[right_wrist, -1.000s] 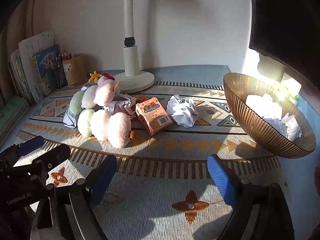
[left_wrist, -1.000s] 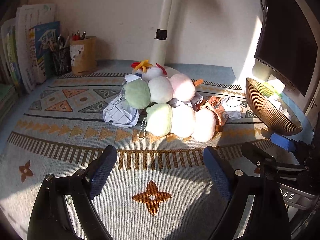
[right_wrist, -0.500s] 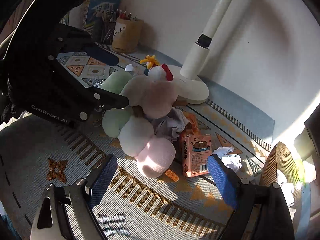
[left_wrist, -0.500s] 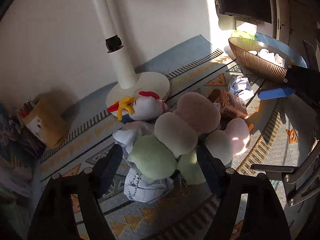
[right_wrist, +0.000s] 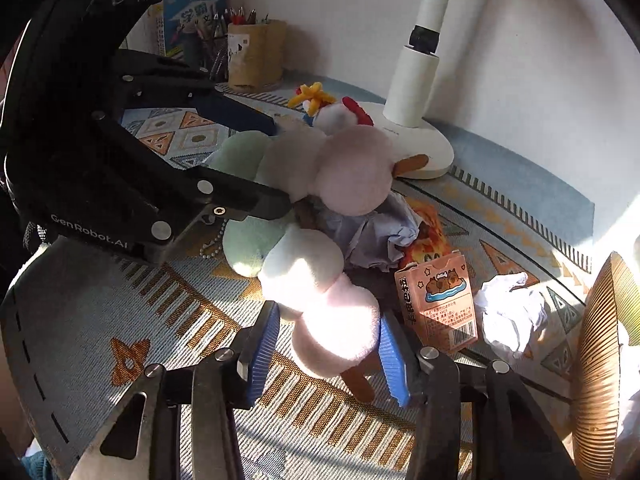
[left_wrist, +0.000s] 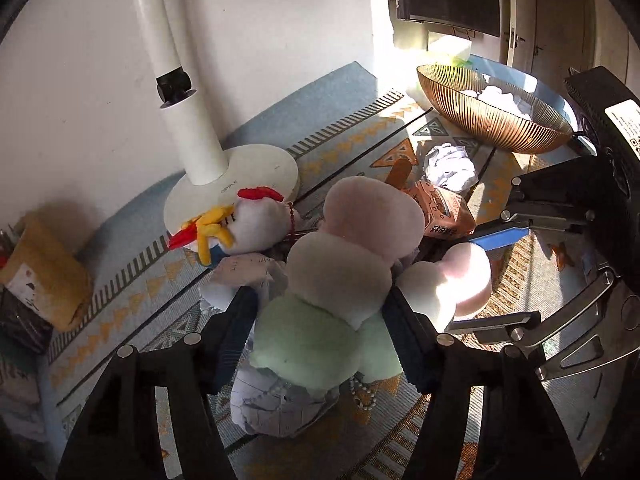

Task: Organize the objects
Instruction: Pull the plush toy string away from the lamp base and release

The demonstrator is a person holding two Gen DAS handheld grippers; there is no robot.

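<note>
Both claws have closed in on the plush pile since a second ago, when they hovered wide apart over bare mat. Left claw (left_wrist: pixel 318 314) now brackets the green end of the upper plush skewer (left_wrist: pixel 340 272), pads at its sides, contact looks likely but grip not certain (cannot tell if clenched). Right claw (right_wrist: pixel 326 354) has its blue pads (right_wrist: pixel 264 344) pressed on the pink end ball of the lower plush skewer (right_wrist: pixel 320 296), grasping it, brown stick poking out below.

Landmark: white lamp base (left_wrist: pixel 244 184) on the patterned mat (right_wrist: pixel 152 312) covering the bench. Both skewers lie just in front of the lamp base, stacked over crumpled paper (right_wrist: pixel 376 236). Chicken plush (left_wrist: pixel 244 228) touches the lamp base's front edge. Orange carton (right_wrist: pixel 440 304) sits right of the skewers, farther from the lamp, with a white paper ball (right_wrist: pixel 510 316) just beside it. Ribbed gold bowl (left_wrist: pixel 492 120) is well right of the lamp, paper wads inside. Pen holder (right_wrist: pixel 256 56) stands left of the lamp, by the wall.
</note>
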